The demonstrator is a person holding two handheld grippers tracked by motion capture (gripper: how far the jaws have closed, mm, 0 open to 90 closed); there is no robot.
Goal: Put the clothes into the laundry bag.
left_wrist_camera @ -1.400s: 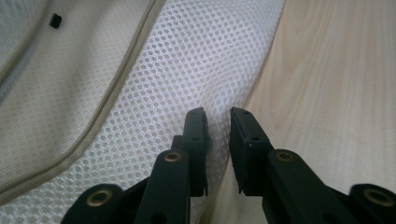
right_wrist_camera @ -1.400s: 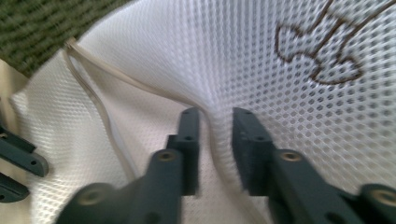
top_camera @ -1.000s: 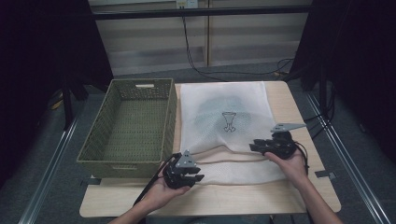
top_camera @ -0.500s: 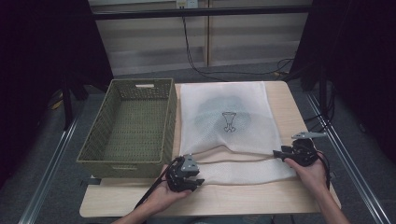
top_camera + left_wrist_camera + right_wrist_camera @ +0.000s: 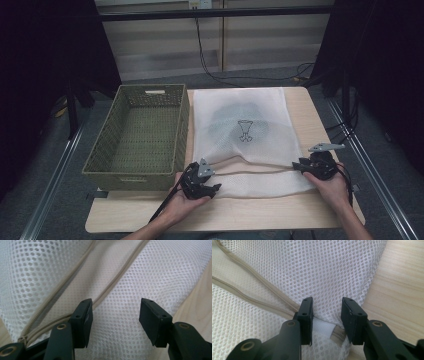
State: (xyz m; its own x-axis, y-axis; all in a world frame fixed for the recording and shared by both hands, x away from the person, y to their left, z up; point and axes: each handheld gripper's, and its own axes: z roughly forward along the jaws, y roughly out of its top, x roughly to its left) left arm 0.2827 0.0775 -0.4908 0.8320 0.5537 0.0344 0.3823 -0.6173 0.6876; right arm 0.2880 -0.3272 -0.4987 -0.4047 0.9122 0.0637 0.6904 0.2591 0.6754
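Observation:
A white mesh laundry bag (image 5: 260, 145) lies flat on the wooden table (image 5: 300, 212), with a dark garment (image 5: 235, 115) showing through it. Its beige zipper (image 5: 255, 166) runs open across the near part. My left gripper (image 5: 216, 189) sits at the zipper's left end. Its jaws have just been opening and stand wide over the mesh (image 5: 120, 322), the zipper tape (image 5: 117, 282) beside one pad. My right gripper (image 5: 299, 166) is at the bag's right edge. Its jaws have just been closing around the zipper's end (image 5: 338, 336) and a white tab (image 5: 323, 330), with a gap still showing.
A green woven basket (image 5: 184, 125) stands against the bag's left side. Bare wood (image 5: 402, 290) borders the bag on the right and along the near edge. Cables (image 5: 210, 60) lie on the floor behind the table.
My right gripper moved right and down to the bag's right edge, then stayed. The left gripper kept its place and its jaws opened.

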